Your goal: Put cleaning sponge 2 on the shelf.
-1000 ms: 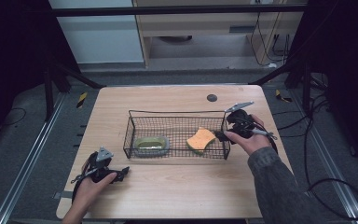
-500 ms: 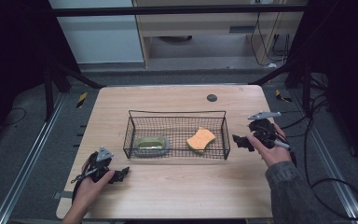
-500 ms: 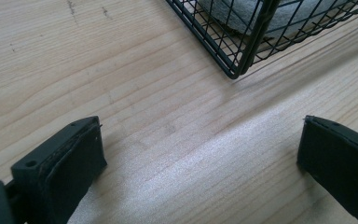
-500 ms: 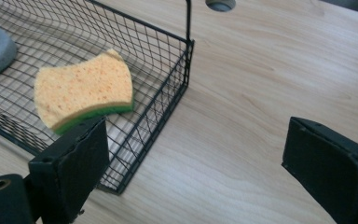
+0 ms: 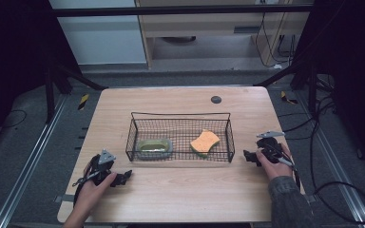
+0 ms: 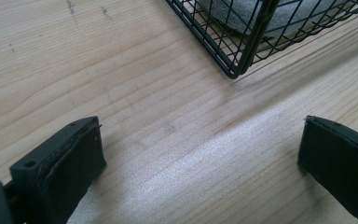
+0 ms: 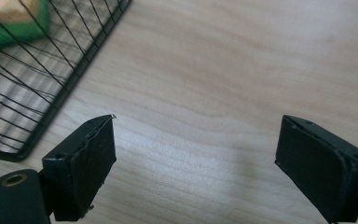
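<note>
A black wire basket (image 5: 180, 115) stands mid-table. Inside it lie an orange sponge (image 5: 205, 141) with a green underside and a grey-green pad (image 5: 155, 147). My left gripper (image 5: 123, 176) rests low on the table before the basket's near left corner, open and holding nothing. In the left gripper view its jaws (image 6: 200, 149) frame bare wood, with the basket corner (image 6: 242, 60) and the grey pad (image 6: 242, 14) ahead. My right gripper (image 5: 248, 156) sits just right of the basket, open. Its jaws (image 7: 196, 154) have just been closing slightly with nothing between them; the basket (image 7: 65, 93) and sponge (image 7: 9, 23) lie to their left.
A small black disc (image 5: 216, 99) lies on the wooden table (image 5: 171, 199) behind the basket. Table edges run close to both hands, with dark floor, rails and cables beyond.
My right gripper has come away from above the basket's right end, moving right and down to the table beside it. The left gripper has kept still.
</note>
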`<state>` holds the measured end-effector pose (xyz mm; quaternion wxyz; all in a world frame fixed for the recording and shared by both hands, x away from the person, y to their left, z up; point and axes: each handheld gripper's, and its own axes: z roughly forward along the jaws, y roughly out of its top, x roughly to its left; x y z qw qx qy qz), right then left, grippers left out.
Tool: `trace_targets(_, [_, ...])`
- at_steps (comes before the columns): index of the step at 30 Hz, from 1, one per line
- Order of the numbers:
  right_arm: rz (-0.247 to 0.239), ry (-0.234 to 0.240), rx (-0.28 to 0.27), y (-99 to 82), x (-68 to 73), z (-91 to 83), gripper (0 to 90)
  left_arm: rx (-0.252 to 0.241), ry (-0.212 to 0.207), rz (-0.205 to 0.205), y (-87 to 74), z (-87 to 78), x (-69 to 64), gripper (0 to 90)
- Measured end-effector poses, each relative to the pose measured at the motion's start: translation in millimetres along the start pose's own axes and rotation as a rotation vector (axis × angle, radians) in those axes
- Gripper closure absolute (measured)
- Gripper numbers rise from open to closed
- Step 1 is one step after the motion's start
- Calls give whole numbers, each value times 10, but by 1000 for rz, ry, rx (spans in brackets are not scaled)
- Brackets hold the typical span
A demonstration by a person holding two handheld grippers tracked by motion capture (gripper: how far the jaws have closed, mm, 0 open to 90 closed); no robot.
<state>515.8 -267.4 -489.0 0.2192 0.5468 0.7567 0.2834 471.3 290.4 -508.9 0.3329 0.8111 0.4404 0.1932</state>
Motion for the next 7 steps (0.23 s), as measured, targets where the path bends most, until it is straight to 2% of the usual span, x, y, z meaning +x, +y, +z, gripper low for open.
trace_targets(2, [5, -6, 4, -72, 1, 88, 112, 0, -1, 0, 0, 0, 0, 0])
trace_targets(3, [18, 7, -13, -100, 1, 116, 84, 0, -1, 0, 0, 0, 0, 0])
trace_targets(7, [28, -6, -85, -155, -2, 157, 59, 0, -1, -1, 0, 0, -1, 0])
